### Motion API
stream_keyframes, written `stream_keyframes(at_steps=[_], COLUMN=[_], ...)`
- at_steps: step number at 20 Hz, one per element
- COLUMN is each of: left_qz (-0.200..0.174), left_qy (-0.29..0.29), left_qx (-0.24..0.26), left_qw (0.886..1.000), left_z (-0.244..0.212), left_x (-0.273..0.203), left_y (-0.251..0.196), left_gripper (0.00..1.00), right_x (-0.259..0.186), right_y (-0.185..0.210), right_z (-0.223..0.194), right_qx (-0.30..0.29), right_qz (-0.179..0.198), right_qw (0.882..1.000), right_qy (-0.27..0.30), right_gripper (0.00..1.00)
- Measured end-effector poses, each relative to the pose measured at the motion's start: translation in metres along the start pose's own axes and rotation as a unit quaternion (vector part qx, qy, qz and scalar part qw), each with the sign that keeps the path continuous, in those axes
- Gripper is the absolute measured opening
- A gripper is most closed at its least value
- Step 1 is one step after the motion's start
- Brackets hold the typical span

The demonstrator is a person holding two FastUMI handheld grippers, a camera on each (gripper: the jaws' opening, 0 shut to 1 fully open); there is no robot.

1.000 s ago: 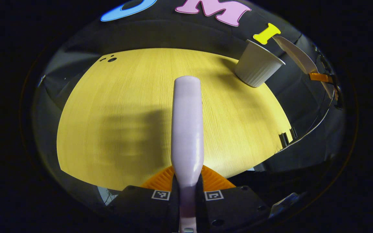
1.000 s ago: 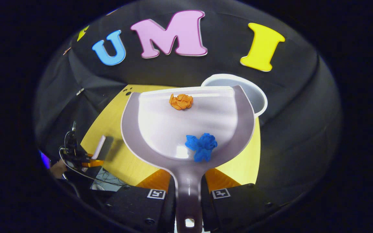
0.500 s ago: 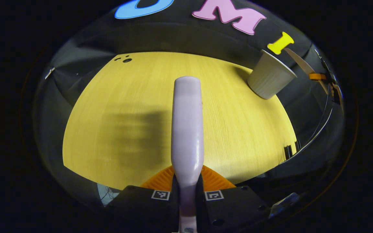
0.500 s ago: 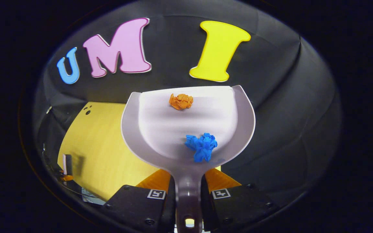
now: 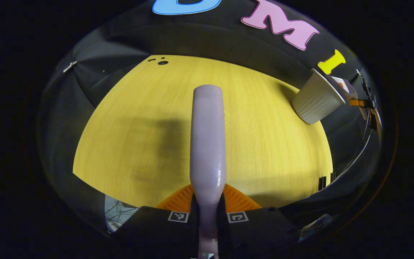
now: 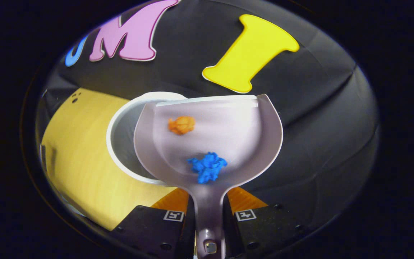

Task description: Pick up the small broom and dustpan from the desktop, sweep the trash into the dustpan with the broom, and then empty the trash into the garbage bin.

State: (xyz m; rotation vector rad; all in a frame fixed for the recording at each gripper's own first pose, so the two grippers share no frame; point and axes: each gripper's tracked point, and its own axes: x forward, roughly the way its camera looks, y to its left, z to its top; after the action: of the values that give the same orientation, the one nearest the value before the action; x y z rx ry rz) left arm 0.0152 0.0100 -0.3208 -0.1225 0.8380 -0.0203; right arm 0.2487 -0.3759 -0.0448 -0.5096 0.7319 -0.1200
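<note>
In the left gripper view my left gripper (image 5: 208, 212) is shut on the pale lilac broom (image 5: 207, 136), whose long body points out over the yellow wooden desktop (image 5: 138, 118). In the right gripper view my right gripper (image 6: 208, 214) is shut on the handle of the lilac dustpan (image 6: 250, 133). An orange paper ball (image 6: 181, 124) and a blue paper ball (image 6: 207, 166) lie in the pan. The pan hangs tilted over the right part of the white garbage bin (image 6: 122, 140). In the left gripper view the bin (image 5: 316, 99) stands at the desktop's far right, with the dustpan (image 5: 343, 86) above its rim.
Black cloth walls close in the desktop (image 6: 74, 151) at the back and sides. Small dark holes (image 5: 162, 62) mark the far left corner of the desktop. Cables (image 5: 367, 122) hang at the right beyond the bin.
The right gripper has swung the dustpan over the bin and tilted it; both paper balls have slid left in the pan. The left gripper with the broom has turned slightly, so the bin shifted right.
</note>
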Motion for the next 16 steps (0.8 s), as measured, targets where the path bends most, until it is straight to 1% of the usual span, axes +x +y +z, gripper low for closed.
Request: stream_keyframes(at_steps=[1,2,3,5,6,7,8,9,10,11,12,13,14,15,16], left_qz=[0.000,0.000,0.000,0.001,0.002,0.002,0.002,0.003,0.004,0.004,0.003,0.003,0.003,0.003,0.003], left_qy=[0.000,0.000,0.002,0.007,0.009,0.011,0.013,0.015,0.015,0.015,0.016,0.016,0.017,0.017,0.017], left_qx=[-0.003,-0.004,-0.003,-0.003,-0.004,-0.006,-0.009,-0.013,-0.016,-0.019,-0.022,-0.026,-0.032,-0.037,-0.040], left_qw=[1.000,1.000,1.000,1.000,1.000,1.000,1.000,1.000,1.000,1.000,1.000,1.000,0.999,0.999,0.999], left_z=[0.002,0.004,0.004,0.003,0.002,0.001,0.001,0.000,-0.001,-0.002,-0.003,-0.003,-0.003,-0.002,-0.002], left_x=[0.000,0.001,0.002,0.003,0.003,0.004,0.005,0.007,0.007,0.007,0.007,0.008,0.008,0.009,0.010], left_y=[0.000,0.001,0.001,0.001,0.001,0.001,0.001,0.001,0.002,0.003,0.004,0.006,0.007,0.008,0.009], left_gripper=[0.25,0.25,0.25,0.25,0.25,0.25,0.25,0.25,0.25,0.25,0.25,0.25,0.25,0.25,0.24], right_x=[-0.002,0.002,0.001,-0.004,-0.005,-0.004,-0.003,0.000,0.002,0.006,0.008,0.010,0.009,0.011,0.009], right_y=[-0.001,-0.003,-0.005,-0.003,-0.004,-0.002,-0.001,-0.002,-0.002,-0.002,-0.001,-0.003,-0.006,-0.005,-0.007], right_z=[0.003,0.005,0.011,0.015,0.016,0.017,0.018,0.017,0.016,0.014,0.010,0.006,0.011,0.014,0.015], right_qx=[-0.025,-0.048,-0.068,-0.098,-0.110,-0.122,-0.136,-0.151,-0.169,-0.191,-0.205,-0.220,-0.238,-0.250,-0.260], right_qz=[-0.007,-0.014,-0.016,-0.011,-0.008,-0.004,-0.001,0.001,0.002,0.006,0.013,0.017,0.015,0.016,0.016], right_qw=[1.000,0.999,0.998,0.995,0.994,0.992,0.990,0.988,0.984,0.980,0.975,0.970,0.966,0.962,0.959], right_qy=[0.001,0.003,0.006,0.014,0.020,0.027,0.034,0.042,0.050,0.063,0.079,0.098,0.101,0.106,0.112], right_gripper=[0.37,0.41,0.37,0.37,0.32,0.32,0.37,0.37,0.37,0.42,0.37,0.37,0.41,0.32,0.37])
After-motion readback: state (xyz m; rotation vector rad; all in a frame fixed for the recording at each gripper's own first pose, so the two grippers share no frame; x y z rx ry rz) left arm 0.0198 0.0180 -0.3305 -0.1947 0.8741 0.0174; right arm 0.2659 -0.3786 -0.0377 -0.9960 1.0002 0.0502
